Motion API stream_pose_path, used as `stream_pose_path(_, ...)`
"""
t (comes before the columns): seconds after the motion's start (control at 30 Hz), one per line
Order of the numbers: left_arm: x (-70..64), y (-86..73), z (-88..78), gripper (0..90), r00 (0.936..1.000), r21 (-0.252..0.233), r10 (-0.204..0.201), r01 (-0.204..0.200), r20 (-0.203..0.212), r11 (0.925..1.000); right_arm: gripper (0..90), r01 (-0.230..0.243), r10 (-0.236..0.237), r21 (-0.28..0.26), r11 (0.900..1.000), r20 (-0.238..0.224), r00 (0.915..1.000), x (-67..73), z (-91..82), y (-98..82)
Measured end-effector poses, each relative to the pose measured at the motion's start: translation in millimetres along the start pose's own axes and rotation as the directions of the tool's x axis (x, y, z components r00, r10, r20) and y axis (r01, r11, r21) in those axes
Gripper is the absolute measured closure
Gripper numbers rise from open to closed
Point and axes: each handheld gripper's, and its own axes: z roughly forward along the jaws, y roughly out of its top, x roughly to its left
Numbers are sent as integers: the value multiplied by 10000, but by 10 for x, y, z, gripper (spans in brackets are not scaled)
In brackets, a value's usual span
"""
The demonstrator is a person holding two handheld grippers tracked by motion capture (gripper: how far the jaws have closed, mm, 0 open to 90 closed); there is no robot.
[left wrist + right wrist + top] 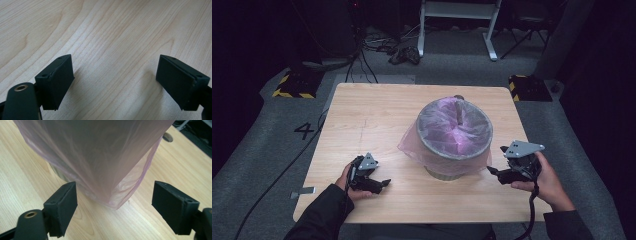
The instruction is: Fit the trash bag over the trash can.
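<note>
Bag [100,170] hem hangs just beyond open right tool [113,207].

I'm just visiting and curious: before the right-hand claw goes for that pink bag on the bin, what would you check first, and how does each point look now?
1. Right gripper jaws open: ok.
2. Pink bag hanging edge lies ahead, between the jaws, not yet pinched: ok.
3. Bin upright on the table: ok.
4. Left gripper open, holding nothing, over bare wood away from the bin: ok.
5. Bag seated evenly around the bin's rim: cannot tell.
</note>
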Motion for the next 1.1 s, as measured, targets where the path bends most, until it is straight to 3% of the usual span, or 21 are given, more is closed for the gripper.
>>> stream_pose_path(0.17,-2,-1,-2,144,10000,-10,-7,7,-45,10000,198,-45,44,-10,10000,-277,9996,6,88,-119)
stream_pose_path(0.37,0,4,4,143,10000,-2,-50,50,-62,10000,196,-226,236,469,9986,-224,9995,-8,286,-332)
stream_pose_path(0.7,12,15,17,138,10000,-8,-29,29,23,10000,194,-1035,1052,868,9908,-157,9943,11,514,-715)
stream_pose_path(0.93,14,20,23,134,10000,-7,-58,58,12,10000,181,-1856,1874,629,9806,-242,9820,-20,594,-934)
stream_pose_path(1.03,15,22,25,133,10000,-17,-38,38,2,10000,190,-2504,2506,90,9681,-472,9669,-41,593,-1041)
stream_pose_path(1.1,15,22,25,133,10000,-16,-33,33,-6,10000,188,-2665,2667,108,9638,-383,9630,-49,603,-1101)
